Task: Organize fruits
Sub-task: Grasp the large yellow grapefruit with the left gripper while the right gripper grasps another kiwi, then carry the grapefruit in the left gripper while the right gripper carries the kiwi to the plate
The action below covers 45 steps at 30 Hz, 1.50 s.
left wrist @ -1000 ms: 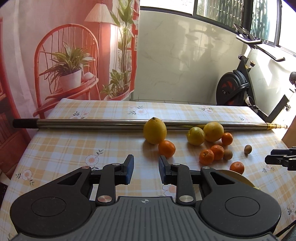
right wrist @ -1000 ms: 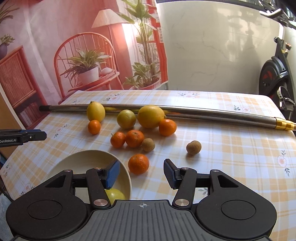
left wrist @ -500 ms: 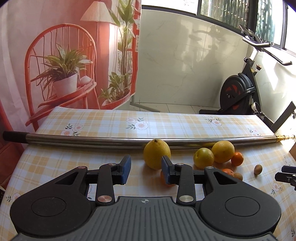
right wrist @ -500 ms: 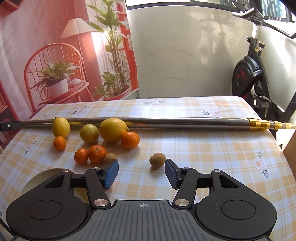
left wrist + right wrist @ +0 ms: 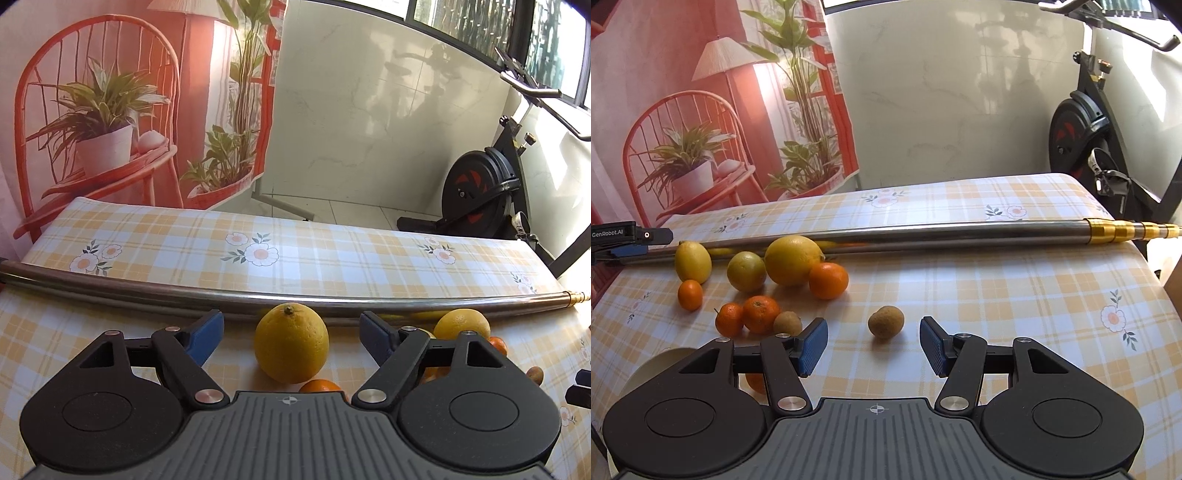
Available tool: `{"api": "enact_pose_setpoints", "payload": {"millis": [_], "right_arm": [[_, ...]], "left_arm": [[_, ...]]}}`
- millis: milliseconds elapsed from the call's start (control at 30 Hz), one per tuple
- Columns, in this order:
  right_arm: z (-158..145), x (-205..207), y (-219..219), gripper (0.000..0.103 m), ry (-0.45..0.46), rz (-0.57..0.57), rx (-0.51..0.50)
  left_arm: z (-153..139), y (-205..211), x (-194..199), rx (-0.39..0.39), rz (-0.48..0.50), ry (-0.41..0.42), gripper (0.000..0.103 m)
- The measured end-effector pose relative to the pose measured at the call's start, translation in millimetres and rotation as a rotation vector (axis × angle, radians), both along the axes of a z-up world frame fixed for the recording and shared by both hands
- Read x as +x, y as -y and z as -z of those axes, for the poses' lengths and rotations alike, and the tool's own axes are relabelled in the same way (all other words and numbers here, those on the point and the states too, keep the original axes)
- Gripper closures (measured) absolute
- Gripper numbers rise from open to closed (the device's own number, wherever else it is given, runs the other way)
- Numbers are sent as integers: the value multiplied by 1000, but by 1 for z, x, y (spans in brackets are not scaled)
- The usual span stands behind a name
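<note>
Squarely between left tongs point(image 5: 291, 334): lemon point(image 5: 291, 342)

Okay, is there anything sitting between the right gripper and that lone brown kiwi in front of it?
Nothing visible. The right gripper is open, and the lone kiwi sits on bare tablecloth just ahead of its fingertips, roughly centred between them. The second kiwi lies off beside its left finger.

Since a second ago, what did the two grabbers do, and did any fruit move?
Both moved forward and opened their jaws wider. The left gripper closed in on the big lemon, which now sits between its open jaws. The right gripper left the bowl and now lines up on the lone kiwi. Neither took hold of anything. The fruit and the pole stayed put.
</note>
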State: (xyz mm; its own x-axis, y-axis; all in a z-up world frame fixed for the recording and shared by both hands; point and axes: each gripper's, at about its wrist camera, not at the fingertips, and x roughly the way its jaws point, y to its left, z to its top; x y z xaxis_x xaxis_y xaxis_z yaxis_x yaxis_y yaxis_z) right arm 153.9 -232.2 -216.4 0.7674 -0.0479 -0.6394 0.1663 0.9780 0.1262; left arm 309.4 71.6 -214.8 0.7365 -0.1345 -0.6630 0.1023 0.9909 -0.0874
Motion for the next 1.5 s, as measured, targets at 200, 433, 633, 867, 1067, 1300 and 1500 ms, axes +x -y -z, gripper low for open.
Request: {"api": "enact_pose_setpoints", "payload": {"millis": [200, 433, 633, 867, 1067, 1300, 1500], "right_arm": [[4, 1, 6, 51, -8, 9, 3], [12, 3, 14, 51, -19, 24, 19], [16, 3, 18, 51, -25, 28, 31], [16, 7, 16, 53, -18, -4, 11], [13, 16, 14, 55, 0, -19, -40], [24, 40, 14, 64, -27, -38, -14], [32, 50, 11, 73, -72, -23, -14]], "left_arm": [[18, 6, 17, 24, 3, -58, 26], [31, -1, 27, -30, -31, -109, 37], [33, 1, 26, -12, -1, -114, 46], [23, -4, 17, -15, 15, -90, 46], [2, -6, -3, -39, 45, -41, 46], [-18, -2, -34, -16, 129, 2, 46], [-26, 2, -64, -21, 172, 13, 46]]}}
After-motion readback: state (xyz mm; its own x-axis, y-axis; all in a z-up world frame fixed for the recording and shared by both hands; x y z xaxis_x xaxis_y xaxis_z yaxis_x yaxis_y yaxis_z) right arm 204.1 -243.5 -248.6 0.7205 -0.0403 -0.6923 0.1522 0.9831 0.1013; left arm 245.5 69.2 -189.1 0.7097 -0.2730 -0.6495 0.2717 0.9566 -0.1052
